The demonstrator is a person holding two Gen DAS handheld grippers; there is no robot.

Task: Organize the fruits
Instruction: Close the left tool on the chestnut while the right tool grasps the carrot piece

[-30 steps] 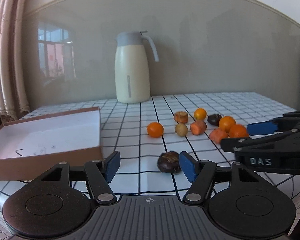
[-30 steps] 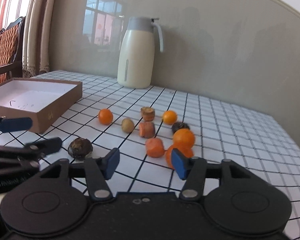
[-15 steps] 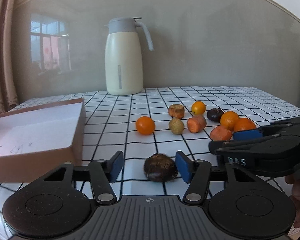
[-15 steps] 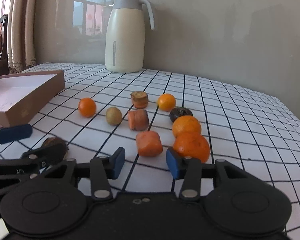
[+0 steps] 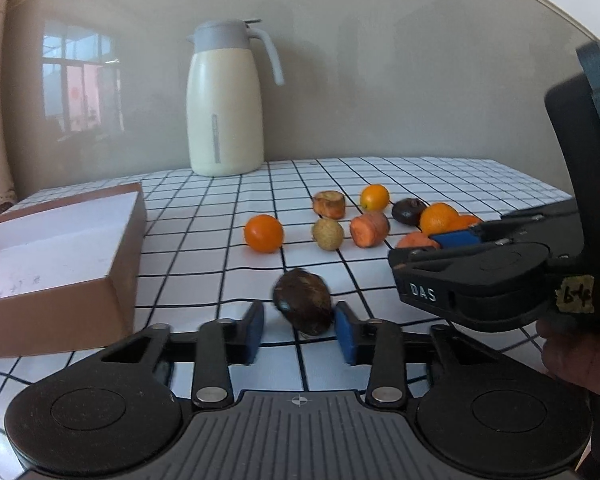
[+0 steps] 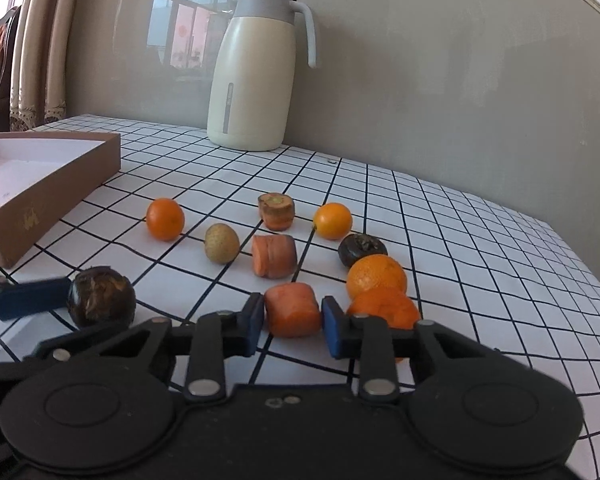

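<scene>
A dark brown round fruit (image 5: 303,306) lies on the checked tablecloth between the blue pads of my left gripper (image 5: 300,332), touching the right pad with a gap on the left; the jaws stand open. It also shows in the right wrist view (image 6: 101,297). My right gripper (image 6: 293,326) has its pads against both sides of an orange carrot chunk (image 6: 293,309), which rests on the cloth. Beyond lie small oranges (image 6: 165,219), a tan round fruit (image 6: 221,243), more carrot chunks (image 6: 274,256) and another dark fruit (image 6: 362,249).
An open brown cardboard box (image 5: 56,258) with a white inside stands at the left, seen also in the right wrist view (image 6: 44,184). A cream thermos jug (image 5: 226,106) stands at the back by the wall. The right gripper's body (image 5: 496,276) is close on the left gripper's right.
Both grippers moved forward and down. The dark fruit now sits between the left pads. The right pads narrowed around the carrot chunk.
</scene>
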